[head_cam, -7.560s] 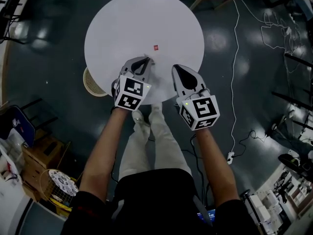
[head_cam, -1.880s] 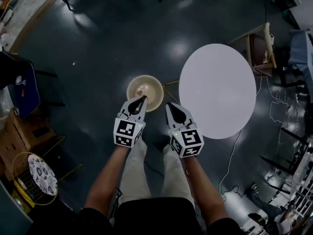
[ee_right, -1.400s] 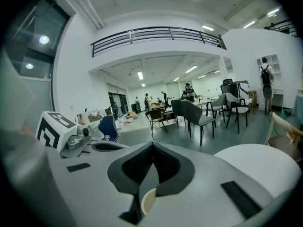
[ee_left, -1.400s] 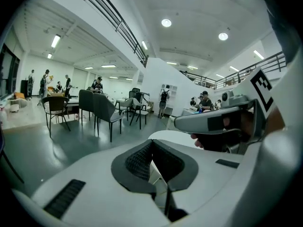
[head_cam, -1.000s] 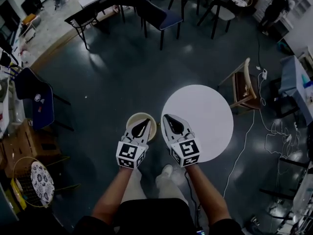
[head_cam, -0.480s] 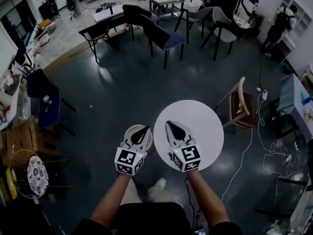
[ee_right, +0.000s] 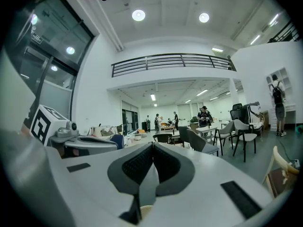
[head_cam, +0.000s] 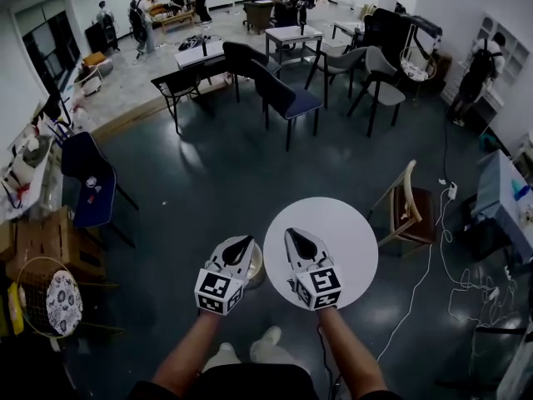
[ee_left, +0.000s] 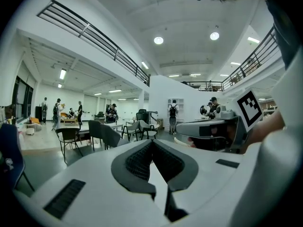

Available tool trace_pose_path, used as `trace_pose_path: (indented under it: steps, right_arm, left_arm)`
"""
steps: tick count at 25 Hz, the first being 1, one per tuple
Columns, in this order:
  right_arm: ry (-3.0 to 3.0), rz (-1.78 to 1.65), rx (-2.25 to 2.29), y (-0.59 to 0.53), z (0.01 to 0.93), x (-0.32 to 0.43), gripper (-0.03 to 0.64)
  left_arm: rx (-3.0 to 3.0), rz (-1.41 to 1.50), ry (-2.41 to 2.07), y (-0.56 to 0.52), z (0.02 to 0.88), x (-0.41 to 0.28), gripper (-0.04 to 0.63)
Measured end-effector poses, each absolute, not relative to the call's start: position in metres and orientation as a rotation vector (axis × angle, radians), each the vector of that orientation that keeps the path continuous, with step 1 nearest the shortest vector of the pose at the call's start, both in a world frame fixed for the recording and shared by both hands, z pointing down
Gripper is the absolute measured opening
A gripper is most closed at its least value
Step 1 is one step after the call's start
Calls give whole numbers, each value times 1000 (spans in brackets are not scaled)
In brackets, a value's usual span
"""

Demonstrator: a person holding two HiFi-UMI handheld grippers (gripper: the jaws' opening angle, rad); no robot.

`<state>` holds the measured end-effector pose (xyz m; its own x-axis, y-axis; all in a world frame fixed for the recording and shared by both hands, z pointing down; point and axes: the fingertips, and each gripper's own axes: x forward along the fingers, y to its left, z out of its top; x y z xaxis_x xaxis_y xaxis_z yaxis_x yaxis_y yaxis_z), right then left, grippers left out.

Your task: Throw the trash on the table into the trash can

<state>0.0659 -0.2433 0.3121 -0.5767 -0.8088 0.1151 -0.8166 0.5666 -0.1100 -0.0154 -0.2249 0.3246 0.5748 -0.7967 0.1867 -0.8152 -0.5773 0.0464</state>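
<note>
In the head view the round white table [head_cam: 341,240] shows a bare top with no trash on it. The cream trash can [head_cam: 255,264] stands on the floor at its left edge, half hidden behind my left gripper [head_cam: 241,242]. My left gripper is shut and holds nothing; in its own view the pads meet at the left gripper [ee_left: 152,142]. My right gripper [head_cam: 293,234] hangs over the table's near left part, also shut and empty, as the right gripper [ee_right: 152,145] shows in its own view. Both point almost level, out across the room.
A wooden chair [head_cam: 408,211] stands right of the table, with a white cable [head_cam: 416,282] on the floor near it. A blue chair [head_cam: 87,177], cardboard boxes [head_cam: 42,240] and a wire basket [head_cam: 50,302] are at the left. Farther off are chairs, desks and people.
The head view has lifted from the floor to take in the room. Both shut grippers have risen together; the table and trash can now look smaller below them.
</note>
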Motion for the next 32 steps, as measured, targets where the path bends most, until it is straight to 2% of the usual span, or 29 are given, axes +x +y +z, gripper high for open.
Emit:
trace_pose_path:
  steps: [8,24,32]
  right_arm:
    - [-2743,187,1461,-190,283,50,18]
    - [-2727,41,1467,5,231,-18,18]
    - [-2724,0,1536,68,221,-21,18]
  left_arm:
    - [2728,182,-1365,-171,294,-32,15]
    - [2812,113,-1327,18,244,-94,15]
    - [2848,100,-1305,75,234,-104,15]
